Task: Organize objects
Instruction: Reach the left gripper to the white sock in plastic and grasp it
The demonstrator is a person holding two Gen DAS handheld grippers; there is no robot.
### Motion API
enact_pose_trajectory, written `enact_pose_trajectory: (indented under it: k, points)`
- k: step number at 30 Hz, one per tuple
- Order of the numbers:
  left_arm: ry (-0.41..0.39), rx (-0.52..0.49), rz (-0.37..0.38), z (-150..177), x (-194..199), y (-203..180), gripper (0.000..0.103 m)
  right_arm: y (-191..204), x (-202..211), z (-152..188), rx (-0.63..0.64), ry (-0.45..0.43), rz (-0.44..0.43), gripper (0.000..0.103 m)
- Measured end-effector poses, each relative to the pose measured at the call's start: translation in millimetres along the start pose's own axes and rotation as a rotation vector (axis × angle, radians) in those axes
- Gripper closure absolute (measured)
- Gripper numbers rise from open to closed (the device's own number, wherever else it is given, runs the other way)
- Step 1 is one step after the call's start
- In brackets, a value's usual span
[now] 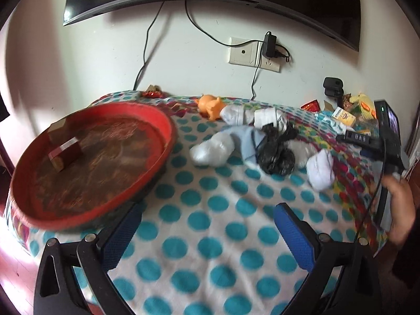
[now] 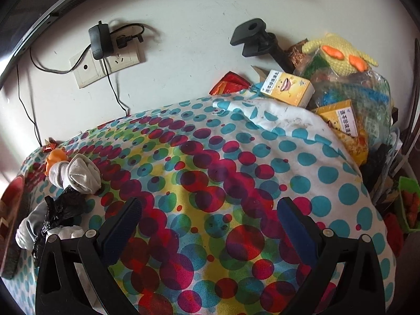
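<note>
At frame center I see rolled white socks [image 1: 210,149], a crumpled black bag [image 1: 275,155] and an orange toy [image 1: 210,105]; left, my red basket [image 1: 162,126] holds a small box [image 1: 65,152].

Bright daylight from left — left view motion-blurred, edges fisheye-warped.

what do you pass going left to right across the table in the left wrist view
red tray → orange toy → black bag → yellow box → right tongs
</note>
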State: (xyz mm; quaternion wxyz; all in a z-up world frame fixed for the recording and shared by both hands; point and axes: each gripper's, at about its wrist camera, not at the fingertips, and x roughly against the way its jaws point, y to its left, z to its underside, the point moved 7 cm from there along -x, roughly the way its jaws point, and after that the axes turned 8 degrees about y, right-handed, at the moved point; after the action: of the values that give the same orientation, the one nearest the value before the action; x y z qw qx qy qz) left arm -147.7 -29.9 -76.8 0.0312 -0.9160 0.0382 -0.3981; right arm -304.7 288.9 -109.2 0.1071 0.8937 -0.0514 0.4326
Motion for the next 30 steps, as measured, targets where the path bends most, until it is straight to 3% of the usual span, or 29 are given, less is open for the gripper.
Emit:
enact_pose_trajectory:
  k: [5,11,18,20,22,23,30]
  points:
    - [0.016,-0.008,-0.012,-33.8,-32.0,-15.9,0.000,-8.1,-7.8,2.8,-0.046,0.039,-0.025,0.000]
    - [0.070,-0.041,-0.090,-61.2,-71.6,-20.3,0.000,-3.4,-7.0,3.5,-0.014,0.039,-0.060,0.000]
    - [0.160,-0.037,-0.132,-66.0,-102.2,-14.6,0.005,-1.5,-11.6,3.7,-0.022,0.061,-0.063,0.000]
    - [0.152,-0.029,-0.133,-65.2,-104.2,-13.9,0.006,-2.0,-12.3,3.8,-0.028,0.064,-0.067,0.000]
    - [0.153,-0.046,-0.137,-64.5,-106.1,-15.5,0.028,-1.9,-12.6,3.7,-0.028,0.064,-0.068,0.000]
    - [0.172,-0.046,-0.122,-63.3,-109.3,-16.3,0.052,-2.0,-12.5,3.8,-0.028,0.065,-0.068,0.000]
    - [0.183,-0.033,-0.069,-60.7,-100.1,-16.1,0.054,-1.5,-12.8,3.4,-0.027,0.066,-0.067,0.000]
